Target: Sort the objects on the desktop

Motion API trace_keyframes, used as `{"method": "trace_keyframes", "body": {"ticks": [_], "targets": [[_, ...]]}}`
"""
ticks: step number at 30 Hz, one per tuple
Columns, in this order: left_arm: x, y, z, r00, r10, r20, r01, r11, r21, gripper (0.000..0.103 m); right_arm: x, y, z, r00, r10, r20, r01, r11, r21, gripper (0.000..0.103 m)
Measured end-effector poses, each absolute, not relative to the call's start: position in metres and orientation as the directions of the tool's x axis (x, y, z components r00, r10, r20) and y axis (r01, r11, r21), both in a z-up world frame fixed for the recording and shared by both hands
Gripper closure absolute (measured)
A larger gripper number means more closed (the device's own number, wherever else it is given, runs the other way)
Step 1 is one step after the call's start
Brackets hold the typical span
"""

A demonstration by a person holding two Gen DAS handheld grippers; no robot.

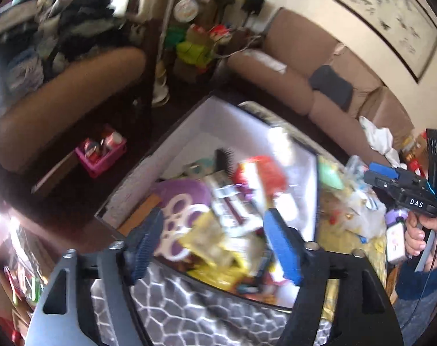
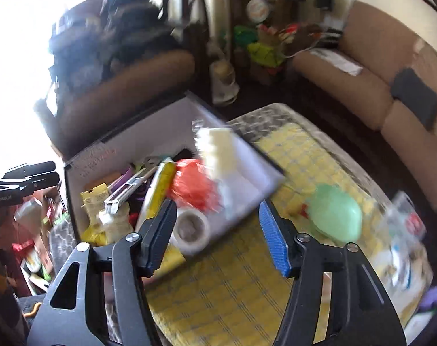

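— Both claws gape empty: left gripper, right gripper. White tape roll teeters on the box rim, centre frame.
— Blur — a hasty reach could knock it out.

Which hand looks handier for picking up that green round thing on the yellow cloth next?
Probably the right. The right gripper hangs open over the yellow cloth, with the green round thing just beside it. The left gripper, also open, hangs over the box.
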State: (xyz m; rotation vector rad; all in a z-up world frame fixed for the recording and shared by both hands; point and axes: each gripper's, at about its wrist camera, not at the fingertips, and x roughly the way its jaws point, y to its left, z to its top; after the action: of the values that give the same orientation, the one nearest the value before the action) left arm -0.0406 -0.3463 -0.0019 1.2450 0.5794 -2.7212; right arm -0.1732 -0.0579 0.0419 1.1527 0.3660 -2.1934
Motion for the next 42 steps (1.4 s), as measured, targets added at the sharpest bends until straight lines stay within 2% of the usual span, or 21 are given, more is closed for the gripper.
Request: {"method": "trace_keyframes", "body": {"ticks": [4,8,14,20,22,25,29,31,33,34,35,37,41,42], "targets": [[-0.046,-0.289,0.028,-0.69,0.138,-0.71,0.103,-0.953,-0.286,0.015,-0.157,0.047,0.058,-0.521,-0.318,-0.792,0.504,-0.863,0.015,0.036],[-0.058,-0.222,0.036,-0.658,0.223,-0.72,-0.041,-0.964,-0.261,0.008,-0.139,0.182,0.044,-0.583,-0.16,-0.797,0.25,-0.968,0.011,0.035],[-0.086,-0.125,-0.012,-0.52,0.255,-0.815,-0.184,-0.965,-0.185,0.008,-0.107,0.319,-0.012,-0.541,-0.103,-0.835,0.006,-0.993,0.119,0.035],[-0.11,-0.058,-0.092,-0.403,0.295,-0.866,-0.239,-0.948,-0.211,0.008,-0.089,0.369,-0.086,-0.462,-0.156,-0.873,-0.037,-0.98,0.195,0.035],[-0.119,-0.04,-0.104,-0.402,0.348,-0.847,-0.267,-0.929,-0.255,0.008,-0.087,0.368,-0.105,-0.473,-0.188,-0.861,-0.039,-0.972,0.233,0.035],[-0.14,-0.011,-0.109,-0.48,0.39,-0.786,-0.281,-0.917,-0.284,0.008,-0.097,0.359,-0.123,-0.565,-0.197,-0.801,-0.042,-0.963,0.266,0.035],[-0.173,0.038,-0.112,-0.611,0.357,-0.706,-0.324,-0.927,-0.189,0.008,-0.124,0.352,-0.131,-0.714,-0.126,-0.688,-0.096,-0.957,0.274,0.036],[-0.192,0.06,-0.118,-0.641,0.338,-0.689,-0.339,-0.93,-0.142,0.012,-0.126,0.352,-0.129,-0.766,-0.067,-0.64,-0.112,-0.966,0.235,0.036],[-0.213,0.076,-0.131,-0.646,0.306,-0.699,-0.338,-0.936,-0.097,0.026,-0.119,0.355,-0.128,-0.799,0.082,-0.596,-0.193,-0.973,0.125,0.034],[-0.219,0.081,-0.137,-0.649,0.276,-0.709,-0.326,-0.943,-0.068,0.033,-0.12,0.36,-0.128,-0.801,0.102,-0.591,-0.216,-0.968,0.125,0.034],[-0.225,0.083,-0.142,-0.655,0.257,-0.71,-0.319,-0.946,-0.048,0.041,-0.12,0.368,-0.125,-0.82,0.062,-0.569,-0.19,-0.967,0.167,0.034],[-0.236,0.085,-0.154,-0.649,0.272,-0.71,-0.329,-0.942,-0.059,0.048,-0.122,0.375,-0.123,-0.837,0.05,-0.545,-0.184,-0.964,0.194,0.035],[-0.244,0.085,-0.168,-0.648,0.315,-0.693,-0.363,-0.928,-0.083,0.082,-0.126,0.385,-0.131,-0.808,0.079,-0.584,-0.226,-0.957,0.183,0.035],[-0.243,0.083,-0.168,-0.659,0.326,-0.678,-0.364,-0.927,-0.091,0.083,-0.127,0.387,-0.134,-0.796,0.095,-0.598,-0.242,-0.955,0.172,0.035]]}}
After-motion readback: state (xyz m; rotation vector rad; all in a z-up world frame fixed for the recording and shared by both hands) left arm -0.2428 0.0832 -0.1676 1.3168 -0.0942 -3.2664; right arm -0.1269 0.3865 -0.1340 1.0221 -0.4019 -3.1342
